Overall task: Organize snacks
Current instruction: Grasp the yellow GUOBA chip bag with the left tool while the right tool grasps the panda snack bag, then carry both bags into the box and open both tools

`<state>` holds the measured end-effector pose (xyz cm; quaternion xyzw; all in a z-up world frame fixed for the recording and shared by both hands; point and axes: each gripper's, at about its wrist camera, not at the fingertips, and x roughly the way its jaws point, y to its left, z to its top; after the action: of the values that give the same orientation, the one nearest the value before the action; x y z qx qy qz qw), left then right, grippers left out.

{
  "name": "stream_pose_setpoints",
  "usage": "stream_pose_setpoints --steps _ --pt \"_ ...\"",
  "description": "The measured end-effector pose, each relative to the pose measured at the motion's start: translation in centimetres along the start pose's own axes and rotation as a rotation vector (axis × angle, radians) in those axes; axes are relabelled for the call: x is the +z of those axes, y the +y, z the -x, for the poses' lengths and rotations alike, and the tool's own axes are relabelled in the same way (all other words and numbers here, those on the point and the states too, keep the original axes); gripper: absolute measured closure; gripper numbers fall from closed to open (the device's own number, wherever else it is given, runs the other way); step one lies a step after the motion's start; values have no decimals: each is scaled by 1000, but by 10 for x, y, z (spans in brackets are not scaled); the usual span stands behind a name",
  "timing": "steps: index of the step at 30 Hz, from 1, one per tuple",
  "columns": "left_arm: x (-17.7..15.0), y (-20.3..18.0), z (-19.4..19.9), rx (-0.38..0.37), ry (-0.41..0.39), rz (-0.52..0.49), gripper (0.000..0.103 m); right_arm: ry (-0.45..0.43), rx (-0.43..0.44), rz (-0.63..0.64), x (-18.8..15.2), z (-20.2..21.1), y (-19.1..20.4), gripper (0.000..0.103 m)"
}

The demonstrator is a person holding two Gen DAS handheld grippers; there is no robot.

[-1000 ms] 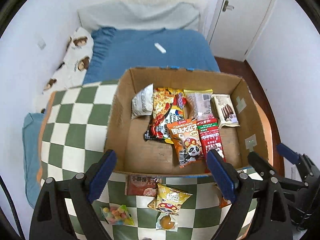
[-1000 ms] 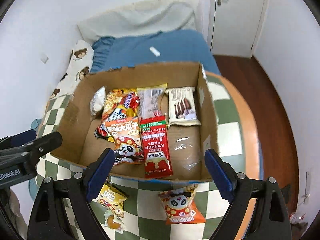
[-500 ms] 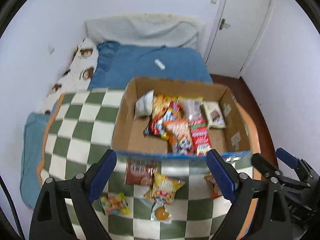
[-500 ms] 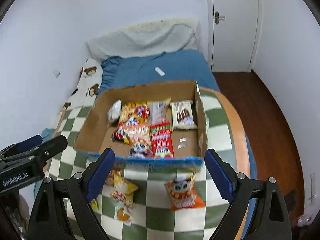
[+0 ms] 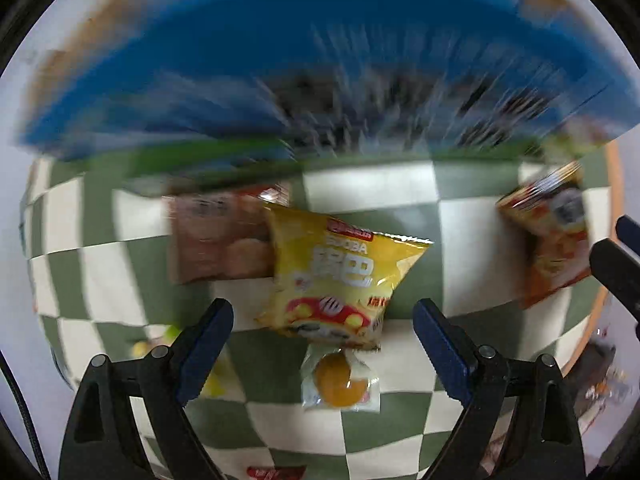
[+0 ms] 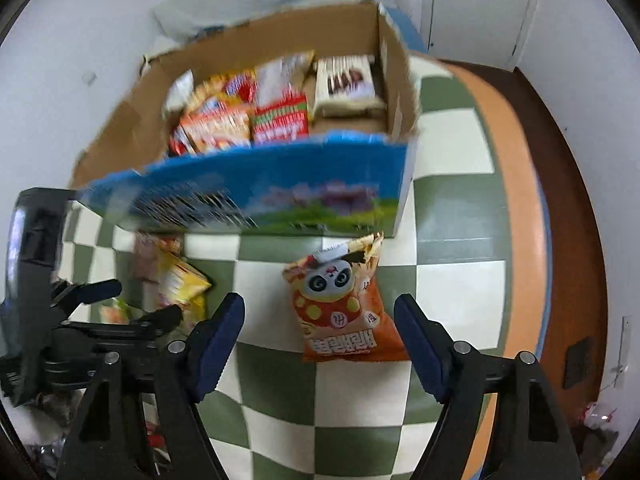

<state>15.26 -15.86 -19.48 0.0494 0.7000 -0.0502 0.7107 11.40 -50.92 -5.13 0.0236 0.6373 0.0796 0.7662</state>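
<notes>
1. The left wrist view is heavily motion-blurred across its upper half; the blue printed front of the cardboard box [image 5: 320, 80] is only a smear there, and a brown snack packet [image 5: 218, 240] beside the yellow one cannot be read.
2. A small multicoloured packet [image 5: 160, 344] is mostly hidden behind the left gripper's finger.
3. In the right wrist view the cardboard box [image 6: 256, 128] stands on the green-and-white checkered tablecloth [image 6: 452, 292] and holds several snack packs lying flat: orange and red packets [image 6: 244, 124] near its front, a pale chocolate-biscuit pack [image 6: 348, 84] by its right wall.
4. The left gripper [image 5: 322, 318] has its jaws spread wide and grips nothing; the yellow chip bag [image 5: 340, 276] lies between its fingers, with a clear-wrapped yellow round snack [image 5: 340, 380] touching the bag's near edge.
5. The right gripper [image 6: 320, 324] is likewise wide open and empty, framing the orange panda snack bag [image 6: 340, 304], which lies just in front of the box.
6. A white door [image 6: 480, 4] stands behind.
</notes>
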Motion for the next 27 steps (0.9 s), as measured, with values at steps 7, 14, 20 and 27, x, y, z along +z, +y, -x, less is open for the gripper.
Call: stream_pose_setpoints --steps 7,14,20,27 --pt "4 4 -24 -27 -2 43 41 109 -72 9 -2 -56 -3 32" --pt "-26 28 -20 -86 7 152 47 141 -85 -50 -32 -55 2 44" --pt "-41 32 -39 -136 36 124 46 183 -97 -112 -64 -62 10 44" --pt "-30 26 -48 -129 27 78 45 181 -109 -140 -65 -80 6 43"
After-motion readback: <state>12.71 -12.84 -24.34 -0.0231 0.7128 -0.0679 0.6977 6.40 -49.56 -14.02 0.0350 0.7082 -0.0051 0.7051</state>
